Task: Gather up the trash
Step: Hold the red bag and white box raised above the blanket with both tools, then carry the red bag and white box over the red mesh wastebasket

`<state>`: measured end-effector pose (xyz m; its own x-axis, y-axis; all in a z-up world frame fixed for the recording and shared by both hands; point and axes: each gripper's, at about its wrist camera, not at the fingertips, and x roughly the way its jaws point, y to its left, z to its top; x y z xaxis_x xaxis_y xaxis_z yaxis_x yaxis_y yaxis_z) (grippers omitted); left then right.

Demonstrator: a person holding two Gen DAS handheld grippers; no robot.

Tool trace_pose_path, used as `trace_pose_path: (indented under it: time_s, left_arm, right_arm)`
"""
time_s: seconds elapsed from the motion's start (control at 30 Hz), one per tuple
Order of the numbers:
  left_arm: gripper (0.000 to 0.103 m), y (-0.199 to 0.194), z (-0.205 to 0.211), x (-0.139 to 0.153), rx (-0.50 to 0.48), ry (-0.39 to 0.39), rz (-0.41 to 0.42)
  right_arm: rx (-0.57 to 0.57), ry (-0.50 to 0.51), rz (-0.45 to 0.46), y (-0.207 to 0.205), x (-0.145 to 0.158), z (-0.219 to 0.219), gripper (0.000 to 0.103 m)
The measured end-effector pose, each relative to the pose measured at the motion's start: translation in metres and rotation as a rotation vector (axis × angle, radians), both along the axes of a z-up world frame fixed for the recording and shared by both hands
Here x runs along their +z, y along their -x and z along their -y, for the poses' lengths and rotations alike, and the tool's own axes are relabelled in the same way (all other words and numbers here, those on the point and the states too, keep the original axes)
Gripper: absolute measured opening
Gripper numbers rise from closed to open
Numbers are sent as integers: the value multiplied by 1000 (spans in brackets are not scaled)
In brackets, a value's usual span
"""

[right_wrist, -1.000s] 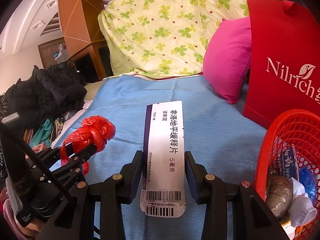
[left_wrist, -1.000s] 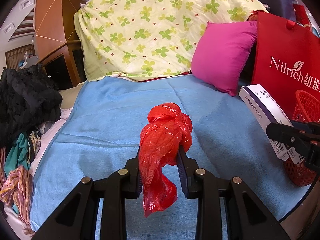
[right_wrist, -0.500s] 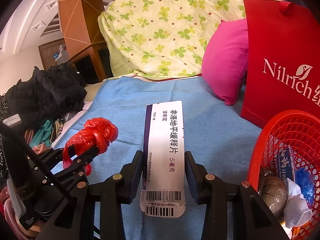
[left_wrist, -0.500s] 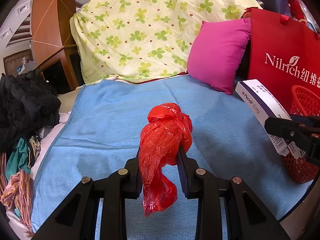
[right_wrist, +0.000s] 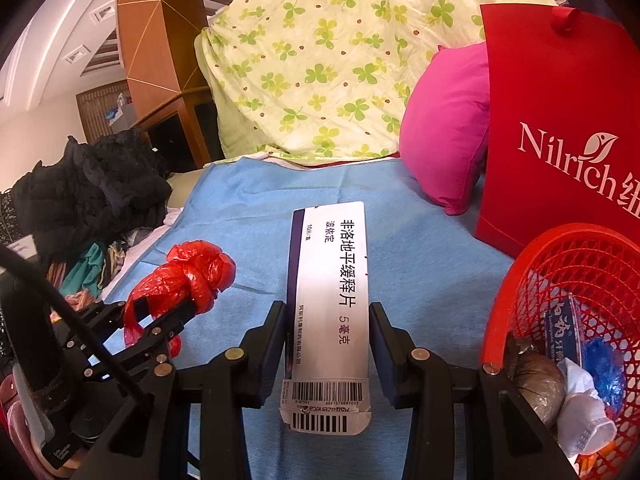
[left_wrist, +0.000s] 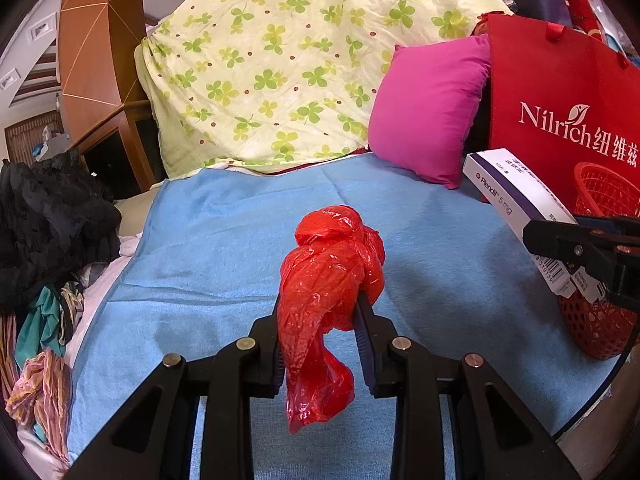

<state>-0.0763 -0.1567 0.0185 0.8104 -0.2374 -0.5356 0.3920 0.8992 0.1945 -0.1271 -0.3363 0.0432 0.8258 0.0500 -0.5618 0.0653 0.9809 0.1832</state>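
The left gripper (left_wrist: 320,320) is clamped on a knotted red plastic bag (left_wrist: 330,276), whose loose tail hangs below the jaws. The right gripper (right_wrist: 329,320) pinches a white Plendil medicine box (right_wrist: 330,300) lengthwise, apparently for carrying, its barcode flap behind the jaws. Both are held over the blue blanket (left_wrist: 224,248). Right of the box sits the red mesh basket (right_wrist: 560,256), probably the destination, its far side cut off and contents only partly legible.

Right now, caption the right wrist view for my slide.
Right gripper holds a pill box beside the red basket; left gripper holds a red bag.
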Motion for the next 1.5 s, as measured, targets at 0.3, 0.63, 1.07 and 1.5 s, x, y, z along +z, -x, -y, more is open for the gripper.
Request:
trace_pose_path:
  time_s: [0.3,0.63,1.07,1.5]
  left_arm:
    - [32,10,-1,5,-11,5,21]
    - [32,31,-14,21,39,30,31]
    - [32,73,-14,60,52,8,89]
    - [32,101,2,80,19,-21,129]
  right_arm:
    - [-5,7,8,0,2,-1,43]
    - [-8,-6,55,7,8,-1,43]
    - [-38,-45,170,45,24,4,43]
    - [-103,-114,277,100,37,26,43]
